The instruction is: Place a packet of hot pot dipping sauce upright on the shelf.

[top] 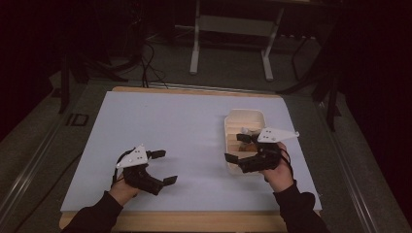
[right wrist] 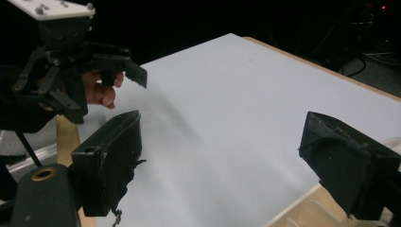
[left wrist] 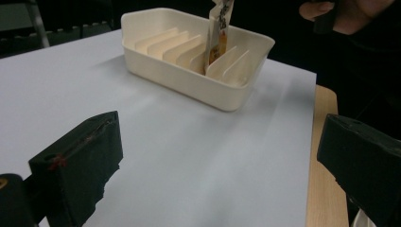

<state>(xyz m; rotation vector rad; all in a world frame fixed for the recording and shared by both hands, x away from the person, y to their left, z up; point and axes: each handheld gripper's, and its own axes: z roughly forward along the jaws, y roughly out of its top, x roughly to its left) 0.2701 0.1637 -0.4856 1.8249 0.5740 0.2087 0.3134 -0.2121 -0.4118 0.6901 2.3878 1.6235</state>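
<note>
The pale surface (top: 184, 145) spreads out before me, a wooden edge showing around it. At about two o'clock on it sits a cream tray (top: 231, 127) with slanted dividers, and a packet (left wrist: 219, 33) stands upright in one slot. My right gripper (top: 234, 147) hangs over the tray's near end, jaws spread. My left gripper (top: 163, 167) rests at eight o'clock, jaws spread too, holding nothing.

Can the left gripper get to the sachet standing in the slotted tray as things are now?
Probably yes. The left gripper is open and holds nothing, with bare white sheet between it and the tray. The sachet stands above the dividers, though the right gripper hovers there.
</note>
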